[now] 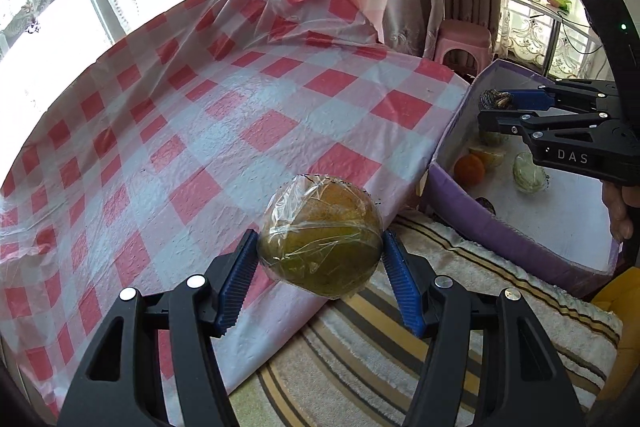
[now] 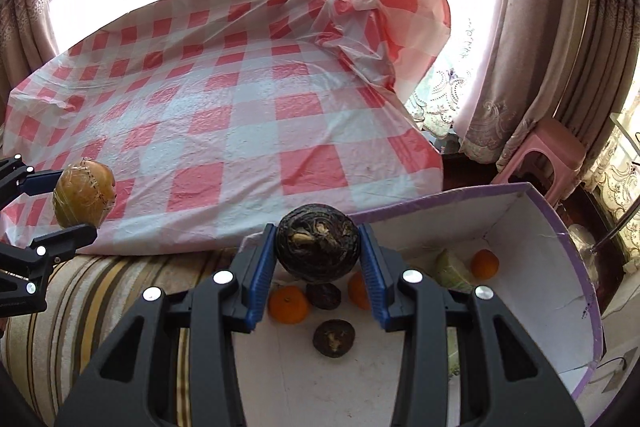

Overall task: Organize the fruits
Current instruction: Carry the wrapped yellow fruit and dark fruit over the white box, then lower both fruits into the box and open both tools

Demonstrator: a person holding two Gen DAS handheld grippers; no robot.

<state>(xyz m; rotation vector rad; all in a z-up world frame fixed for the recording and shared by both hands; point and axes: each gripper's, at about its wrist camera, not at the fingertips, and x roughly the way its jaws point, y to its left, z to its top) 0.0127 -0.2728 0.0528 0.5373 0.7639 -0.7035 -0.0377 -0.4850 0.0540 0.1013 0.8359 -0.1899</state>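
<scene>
Both grippers loaded with fruit beside the purple box

The left gripper (image 1: 320,259) clamped a film-wrapped yellow-green fruit (image 1: 320,237) between its blue pads, held over the near edge of the red-checked cloth (image 1: 240,107). The right gripper (image 2: 318,259) gripped a dark round fruit (image 2: 318,247) above the purple box (image 2: 576,267), which contained oranges (image 2: 288,305), two dark fruits (image 2: 334,338) and a pale green piece (image 2: 452,269).
</scene>
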